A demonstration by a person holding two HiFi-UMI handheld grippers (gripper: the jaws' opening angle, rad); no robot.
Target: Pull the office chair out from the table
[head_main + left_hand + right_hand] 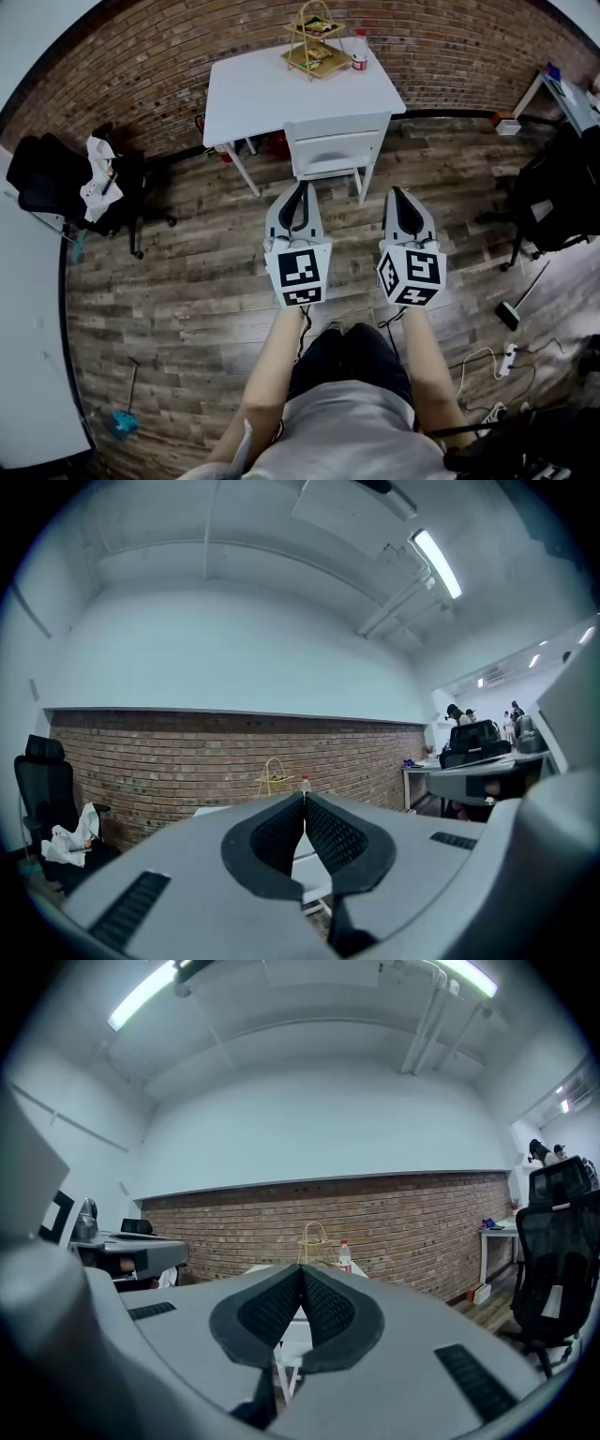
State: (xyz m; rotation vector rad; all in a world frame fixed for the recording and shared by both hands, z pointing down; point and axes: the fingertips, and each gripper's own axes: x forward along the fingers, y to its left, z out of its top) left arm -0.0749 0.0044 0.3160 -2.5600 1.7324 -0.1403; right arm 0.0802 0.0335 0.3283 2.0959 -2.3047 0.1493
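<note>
A white chair (pixel 335 150) stands tucked against the near side of a white table (pixel 253 89) by the brick wall; its back faces me. My left gripper (pixel 302 187) and right gripper (pixel 394 192) are held side by side, both shut and empty, their tips a short way from the chair's back, not touching it. In the left gripper view the closed jaws (pixel 304 797) hide most of the chair (pixel 309 860). In the right gripper view the shut gripper (pixel 301 1271) covers the chair (pixel 292 1342) the same way.
A wire basket stand (pixel 316 42) and a small bottle (pixel 359 62) sit on the table. A black office chair with a white cloth (pixel 80 183) stands at the left, another black chair (pixel 553 192) at the right. Cables and a power strip (pixel 509 356) lie on the wooden floor.
</note>
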